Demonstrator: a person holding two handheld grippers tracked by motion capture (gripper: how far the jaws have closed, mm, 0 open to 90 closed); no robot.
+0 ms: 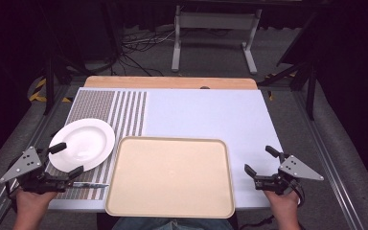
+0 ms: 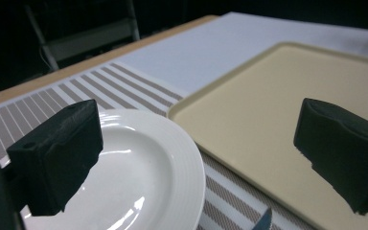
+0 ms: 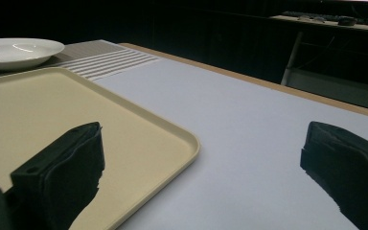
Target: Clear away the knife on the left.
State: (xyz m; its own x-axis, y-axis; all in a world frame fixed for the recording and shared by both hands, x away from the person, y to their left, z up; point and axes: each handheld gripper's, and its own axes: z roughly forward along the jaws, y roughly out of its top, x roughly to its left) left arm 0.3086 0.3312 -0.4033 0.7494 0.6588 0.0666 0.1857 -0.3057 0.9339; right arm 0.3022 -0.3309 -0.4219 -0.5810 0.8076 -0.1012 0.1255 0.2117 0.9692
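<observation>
The left gripper (image 1: 69,158) hovers at the near-left table corner, jaws spread wide and grasping nothing, one jaw over the near rim of the white plate (image 1: 84,143). The plate rests on the striped placemat (image 1: 124,112), just left of the beige tray (image 1: 170,175). A knife (image 1: 90,185) lies on the placemat beside the tray. The right gripper (image 1: 258,160) hovers right of the tray, jaws spread, empty.
</observation>
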